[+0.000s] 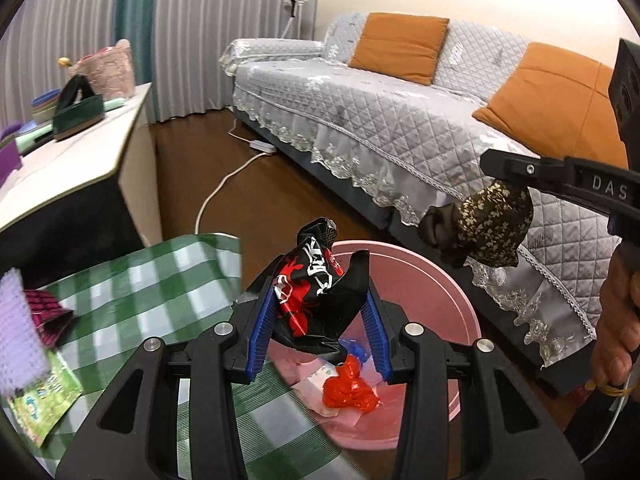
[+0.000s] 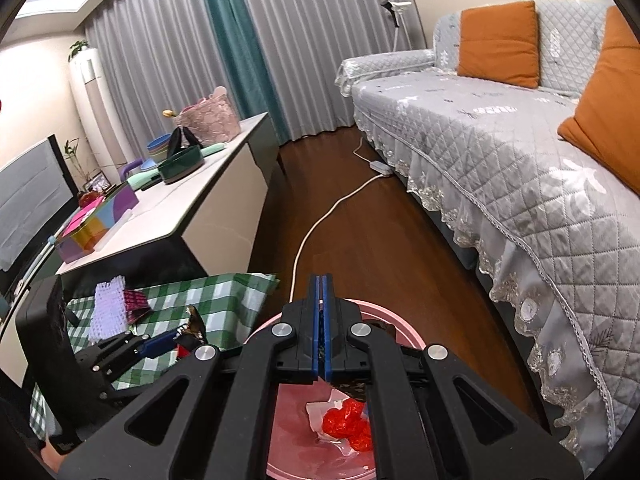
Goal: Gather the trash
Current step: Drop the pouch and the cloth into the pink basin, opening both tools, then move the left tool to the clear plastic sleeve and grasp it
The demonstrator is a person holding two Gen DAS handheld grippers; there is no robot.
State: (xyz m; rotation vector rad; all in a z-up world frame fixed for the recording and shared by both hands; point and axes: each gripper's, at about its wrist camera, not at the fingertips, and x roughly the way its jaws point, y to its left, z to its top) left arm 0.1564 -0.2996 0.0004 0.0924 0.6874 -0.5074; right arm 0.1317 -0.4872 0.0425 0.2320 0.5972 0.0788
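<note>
My left gripper point(image 1: 320, 312) clamps a black-and-red wrapper point(image 1: 316, 280) above the pink bin point(image 1: 460, 292); my right gripper point(image 2: 322, 320), pressed together, pinches a dark gold-flowered wrapper point(image 1: 496, 224). Red crumpled trash point(image 2: 348, 424) lies inside.

Dark wood floor point(image 2: 384, 240) was seen between a long white sideboard point(image 2: 192, 216) on the left and a sofa point(image 2: 500, 152) under a quilted grey cover on the right. Orange cushions point(image 2: 498, 42) were propped against the sofa back. The far wall was covered by grey curtains point(image 2: 160, 64) with one teal panel point(image 2: 236, 48). A white cable point(image 2: 320, 224) was run across the floor to a power strip point(image 2: 380, 167) by the sofa's edge. A standing air conditioner point(image 2: 94, 96) was set in the left corner.
</note>
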